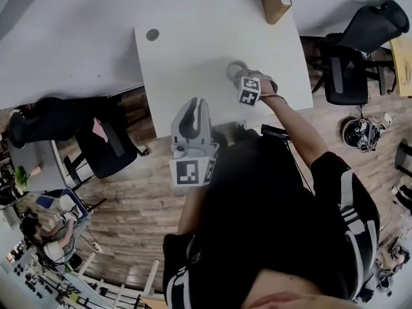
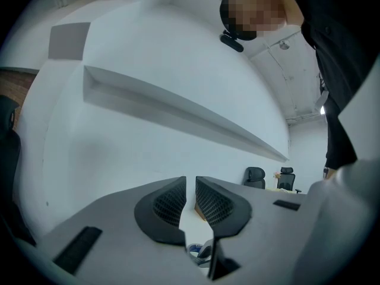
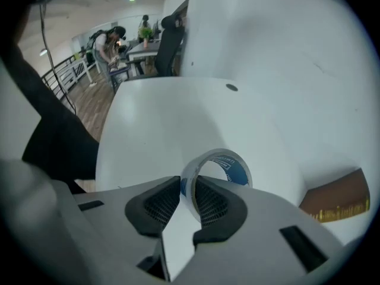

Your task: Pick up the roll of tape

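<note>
The roll of tape (image 1: 230,68), clear with a blue-printed core, stands on edge on the white table (image 1: 193,50) near its right front corner. My right gripper (image 1: 239,76) points steeply down onto it. In the right gripper view the roll (image 3: 228,162) has its near wall pinched between the pads of this gripper (image 3: 189,198), one pad inside the ring and one outside. My left gripper (image 1: 195,105) hovers at the table's front edge, left of the roll and apart from it. Its jaws (image 2: 190,186) stand a narrow slit apart with nothing between them.
A brown book (image 1: 275,0) lies at the table's far right edge, also seen in the right gripper view (image 3: 335,198). A round cable hole (image 1: 152,35) marks the far left corner. Black office chairs stand to the left (image 1: 106,150) and the right (image 1: 347,69) on the wood floor.
</note>
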